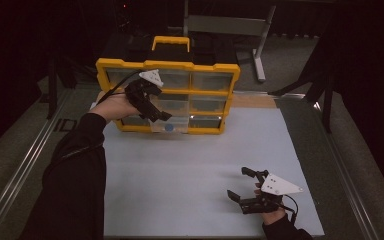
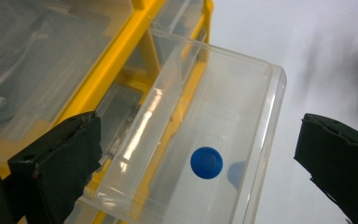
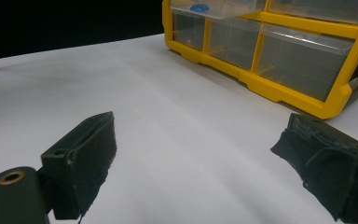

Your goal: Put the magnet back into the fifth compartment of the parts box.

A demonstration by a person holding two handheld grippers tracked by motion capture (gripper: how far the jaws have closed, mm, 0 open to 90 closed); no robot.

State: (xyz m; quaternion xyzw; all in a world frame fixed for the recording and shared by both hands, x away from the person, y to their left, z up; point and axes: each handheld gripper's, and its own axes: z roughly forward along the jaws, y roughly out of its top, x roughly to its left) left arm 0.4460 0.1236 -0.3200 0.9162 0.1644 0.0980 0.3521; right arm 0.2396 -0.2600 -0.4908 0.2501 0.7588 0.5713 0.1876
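A yellow organizer (image 1: 115,67) with clear drawers stands at the back of the white table (image 1: 190,170). One clear drawer (image 2: 261,116) in its bottom row is pulled out, and a small blue round piece (image 2: 206,162) lies on its floor. My left gripper (image 2: 198,135) hangs open just above this drawer, jaws wide on either side of it, with nothing held. From above, the left gripper (image 1: 160,114) sits at the organizer's lower left, over the blue piece (image 1: 169,127). My right gripper (image 1: 237,182) rests open and empty near the table's front right corner; its own view shows the right gripper (image 3: 200,135) facing the organizer (image 3: 284,88).
A metal stand (image 1: 257,50) rises behind the organizer. A metal rail (image 1: 25,165) runs along the table's left side, and dark floor surrounds the table. The other drawers (image 3: 303,60) are pushed in. White tabletop stretches between the two grippers.
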